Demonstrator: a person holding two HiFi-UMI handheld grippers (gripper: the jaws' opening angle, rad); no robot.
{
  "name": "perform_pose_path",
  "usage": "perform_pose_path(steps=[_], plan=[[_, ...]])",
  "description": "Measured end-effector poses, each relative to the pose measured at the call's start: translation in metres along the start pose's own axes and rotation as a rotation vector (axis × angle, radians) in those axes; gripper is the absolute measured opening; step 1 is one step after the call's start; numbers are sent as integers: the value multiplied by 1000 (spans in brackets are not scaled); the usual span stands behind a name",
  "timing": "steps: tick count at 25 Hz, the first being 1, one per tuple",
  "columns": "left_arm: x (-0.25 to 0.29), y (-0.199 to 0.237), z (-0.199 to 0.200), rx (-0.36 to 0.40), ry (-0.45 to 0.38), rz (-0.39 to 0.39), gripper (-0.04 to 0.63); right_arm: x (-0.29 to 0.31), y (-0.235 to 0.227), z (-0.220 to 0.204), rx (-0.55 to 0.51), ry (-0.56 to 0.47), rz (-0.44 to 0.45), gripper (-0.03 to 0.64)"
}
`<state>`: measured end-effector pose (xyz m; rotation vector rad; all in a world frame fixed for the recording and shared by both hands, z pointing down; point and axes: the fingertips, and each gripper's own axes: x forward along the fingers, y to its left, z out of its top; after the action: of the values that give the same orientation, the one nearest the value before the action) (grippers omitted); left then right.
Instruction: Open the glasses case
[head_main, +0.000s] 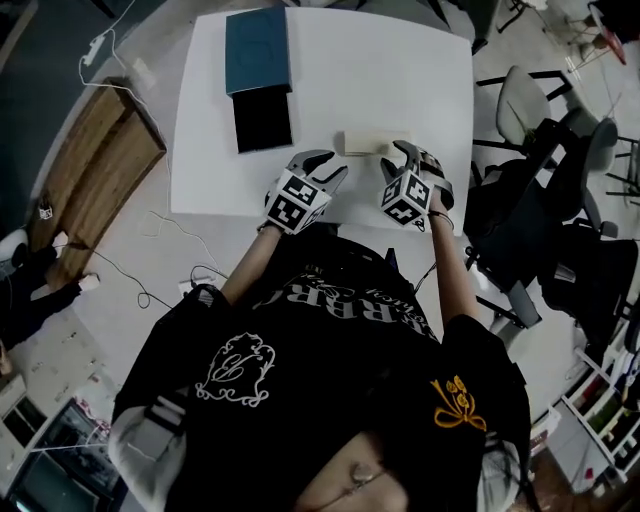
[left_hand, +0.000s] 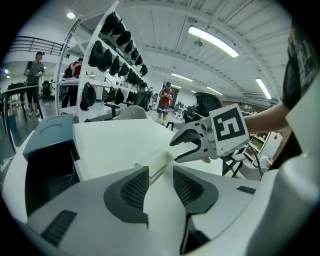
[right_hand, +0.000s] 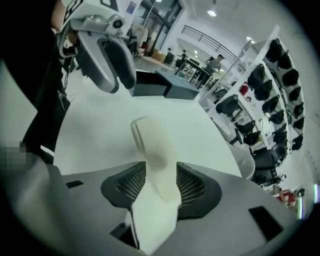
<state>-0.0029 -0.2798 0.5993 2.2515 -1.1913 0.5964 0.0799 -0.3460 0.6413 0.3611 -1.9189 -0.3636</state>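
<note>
A cream, closed glasses case lies on the white table near its front edge. My right gripper is at the case's right end. In the right gripper view the case runs away between the jaws of my right gripper. The jaws are wide apart, and I cannot tell whether the pads touch it. My left gripper hovers just left of the case, open and empty. In the left gripper view the case's end shows beyond the gap of my left gripper, with the right gripper farther off.
A blue box and a black box lie at the table's back left. Office chairs stand to the right of the table. A wooden board and cables lie on the floor at the left.
</note>
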Motion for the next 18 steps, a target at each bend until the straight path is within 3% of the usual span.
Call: perform_pose_path(steps=[4,10,18], plan=[[12,15,-8,-22,28,6,147,20,2,-3,-66,48,17,206],[41,19,-14,27,93,-29,147,22,-3,0,-35,20,18,196],[49,19,-14,14,97,-63,147,8,-32,22,22,-12,6,75]])
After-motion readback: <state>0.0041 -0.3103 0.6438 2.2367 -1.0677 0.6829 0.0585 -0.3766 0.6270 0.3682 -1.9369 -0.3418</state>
